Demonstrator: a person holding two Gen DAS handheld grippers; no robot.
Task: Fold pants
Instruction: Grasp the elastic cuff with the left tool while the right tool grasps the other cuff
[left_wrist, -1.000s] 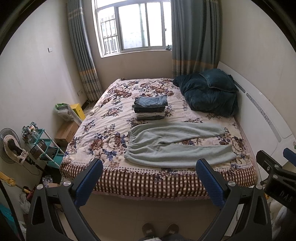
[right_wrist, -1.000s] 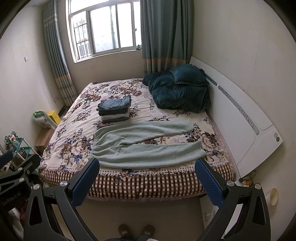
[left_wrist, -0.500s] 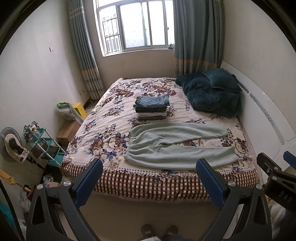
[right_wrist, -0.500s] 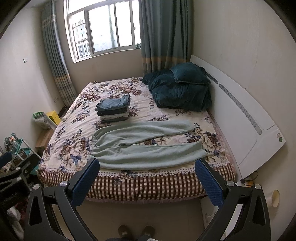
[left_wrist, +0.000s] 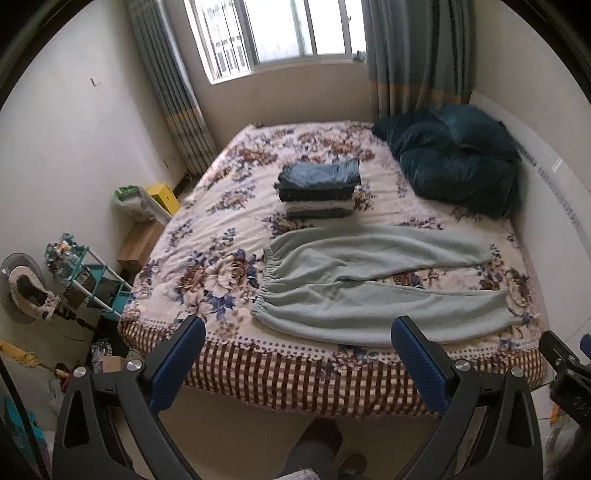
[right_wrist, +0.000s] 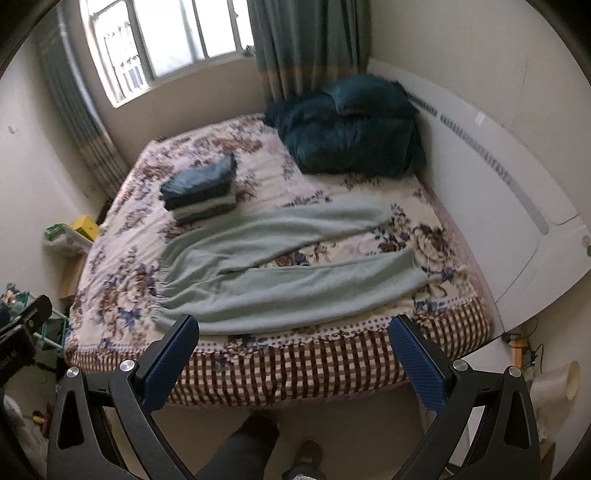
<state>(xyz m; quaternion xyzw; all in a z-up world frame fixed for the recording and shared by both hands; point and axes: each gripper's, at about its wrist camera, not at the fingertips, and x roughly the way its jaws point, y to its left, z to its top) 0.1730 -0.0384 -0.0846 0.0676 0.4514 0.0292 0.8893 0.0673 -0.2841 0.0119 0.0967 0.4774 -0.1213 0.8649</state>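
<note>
Pale green pants (left_wrist: 373, 288) (right_wrist: 280, 273) lie flat across the near half of the floral bed (left_wrist: 221, 229) (right_wrist: 122, 295), waistband to the left, both legs spread toward the headboard side. My left gripper (left_wrist: 299, 332) hangs open in front of the bed's near edge, short of the pants. My right gripper (right_wrist: 293, 330) is open too, at the same edge, with nothing between its fingers. Part of the right gripper (left_wrist: 565, 369) shows at the left wrist view's right border.
A stack of folded clothes (left_wrist: 319, 192) (right_wrist: 201, 194) sits mid-bed behind the pants. A dark teal quilt (left_wrist: 454, 170) (right_wrist: 351, 125) is bunched by the white headboard (right_wrist: 517, 221). A teal shelf rack (left_wrist: 88, 277), a fan and boxes crowd the floor at left. A person's leg (right_wrist: 240, 450) stands below.
Both grippers have moved closer to the bed and tilted down; the pants now fill more of each view. The person has stepped forward. Both stay open.
</note>
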